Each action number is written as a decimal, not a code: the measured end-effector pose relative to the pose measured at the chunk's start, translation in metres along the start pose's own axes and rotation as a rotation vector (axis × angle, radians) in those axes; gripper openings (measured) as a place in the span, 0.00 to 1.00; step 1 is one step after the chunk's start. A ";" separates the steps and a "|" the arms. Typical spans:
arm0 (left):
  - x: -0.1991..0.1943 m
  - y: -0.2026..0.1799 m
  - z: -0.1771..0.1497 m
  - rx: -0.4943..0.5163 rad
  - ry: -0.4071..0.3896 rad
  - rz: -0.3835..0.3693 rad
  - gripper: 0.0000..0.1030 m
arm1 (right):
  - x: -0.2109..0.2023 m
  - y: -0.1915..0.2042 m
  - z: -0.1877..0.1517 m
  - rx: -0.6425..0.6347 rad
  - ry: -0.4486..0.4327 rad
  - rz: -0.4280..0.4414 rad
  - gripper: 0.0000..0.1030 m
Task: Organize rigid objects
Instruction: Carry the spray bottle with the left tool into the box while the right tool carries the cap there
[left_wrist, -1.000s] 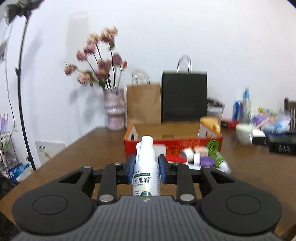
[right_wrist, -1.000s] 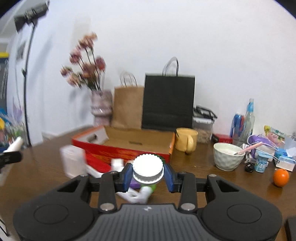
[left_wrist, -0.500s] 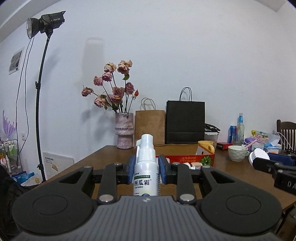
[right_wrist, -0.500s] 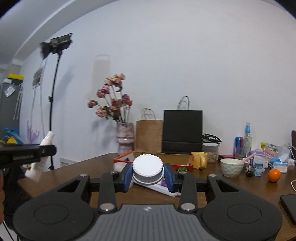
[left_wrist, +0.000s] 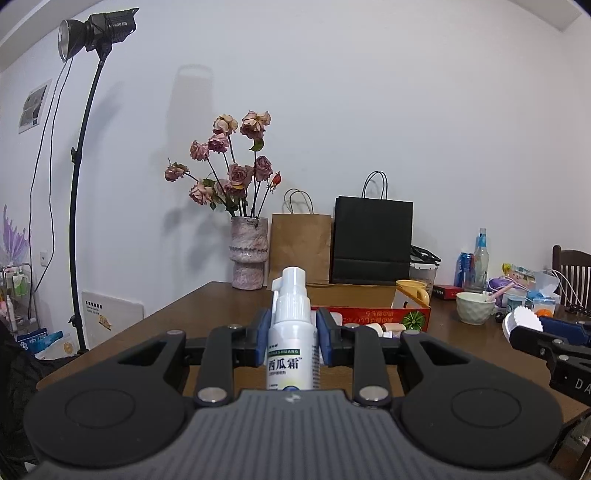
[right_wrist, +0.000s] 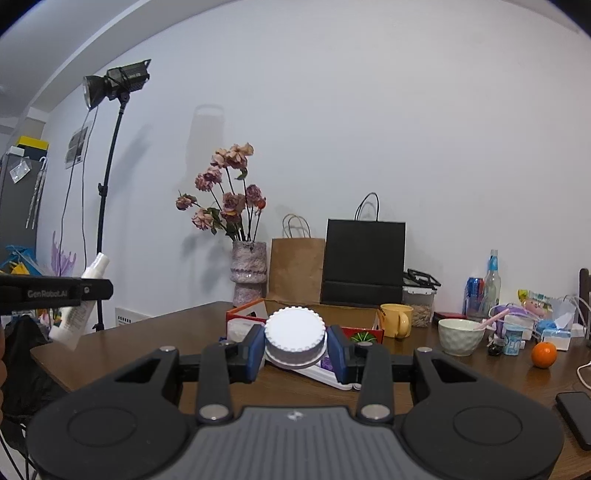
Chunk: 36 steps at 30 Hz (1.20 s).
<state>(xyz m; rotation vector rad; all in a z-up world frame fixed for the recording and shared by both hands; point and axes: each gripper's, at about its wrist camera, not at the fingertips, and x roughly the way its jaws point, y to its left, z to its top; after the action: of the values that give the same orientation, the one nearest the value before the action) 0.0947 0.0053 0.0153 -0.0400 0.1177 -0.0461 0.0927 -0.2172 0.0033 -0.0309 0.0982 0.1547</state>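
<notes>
My left gripper (left_wrist: 293, 332) is shut on a white spray bottle (left_wrist: 293, 343) with a green label, held upright above the near table edge. It also shows in the right wrist view (right_wrist: 79, 306) at the far left. My right gripper (right_wrist: 295, 345) is shut on a white ribbed-lid jar (right_wrist: 294, 338), held above the table. That jar also shows in the left wrist view (left_wrist: 521, 323) at the far right. A red cardboard box (left_wrist: 373, 314) lies open on the wooden table (left_wrist: 207, 310) ahead, with small items beside it.
A vase of dried roses (left_wrist: 248, 258), a brown paper bag (left_wrist: 301, 247) and a black paper bag (left_wrist: 373, 243) stand along the wall. A yellow mug (right_wrist: 397, 319), white bowl (right_wrist: 460, 336), bottles, an orange (right_wrist: 543, 354) and a phone (right_wrist: 576, 417) are at the right. A light stand (left_wrist: 79, 206) is left.
Both grippers have risen and pulled back from the box, each holding its object. The views now look level across the table instead of down at the box.
</notes>
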 end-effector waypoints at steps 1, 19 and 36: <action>0.004 0.000 0.002 0.000 -0.001 0.001 0.27 | 0.006 -0.002 0.002 0.001 0.003 0.001 0.35; 0.281 0.014 0.149 -0.044 0.279 -0.249 0.27 | 0.248 -0.111 0.160 0.110 0.126 0.157 0.35; 0.602 -0.007 0.071 0.001 0.807 -0.095 0.27 | 0.581 -0.181 0.084 0.186 0.757 0.067 0.34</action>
<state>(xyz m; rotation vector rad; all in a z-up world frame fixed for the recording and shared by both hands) 0.6999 -0.0283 0.0158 -0.0244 0.9230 -0.1562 0.7005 -0.3039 0.0328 0.1011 0.8692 0.1944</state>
